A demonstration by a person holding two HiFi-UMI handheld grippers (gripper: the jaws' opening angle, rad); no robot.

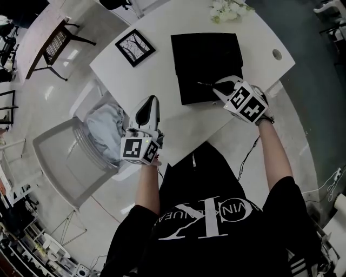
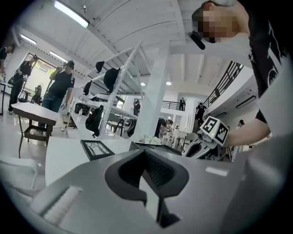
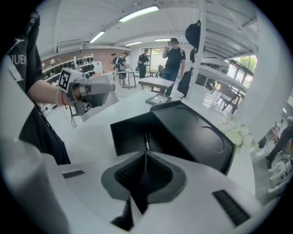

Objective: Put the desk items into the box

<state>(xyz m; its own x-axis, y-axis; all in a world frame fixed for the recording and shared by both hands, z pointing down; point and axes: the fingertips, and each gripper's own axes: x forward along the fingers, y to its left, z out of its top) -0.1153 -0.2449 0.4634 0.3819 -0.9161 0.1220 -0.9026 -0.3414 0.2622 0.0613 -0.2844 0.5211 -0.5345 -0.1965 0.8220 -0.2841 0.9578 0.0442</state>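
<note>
Right hand-held gripper (image 1: 218, 86): jaws closed on a slim pen-like item (image 3: 146, 141), held by its rear end; rest sticks out past the tips.
Pen-like item, axis: in line w/ the jaws, pointing away from the person twd the table's left side; too thin to say which end is which.
Pen-like item, place: in the air, free end over the open box (image 1: 208, 92); not touching it as far as visible.
Key relation: box tray directly ahead of and below the right tips, so prob. just lower and let go. Long axis looks to fit the tray's width, judging by eye.
Nearer hand: right, clearly; left well off to the side.
Left hand-held gripper (image 1: 153, 99): tips look together, nothing between them; at the table's near-left edge, pointed across the table twd the frame and box.
Box: black, close to the table's near edge on the person's right; tray on the near side, lid (image 1: 205, 51) swung open on the far side, tilted back.
Box contents: interior dark, nothing made out inside.
Table (image 1: 157, 76): white, rounded far-right corner.
Outside the box: black picture frame (image 1: 135, 47) lying flat twd the far-left edge, just left of the lid; white flowers (image 1: 228, 10) at the far edge, beyond the lid.
Stage (guess): pen-like item abt to go in; frame and maybe flowers not yet packed.
Risk: item catching the tray wall or rolling out if let go too high.
</note>
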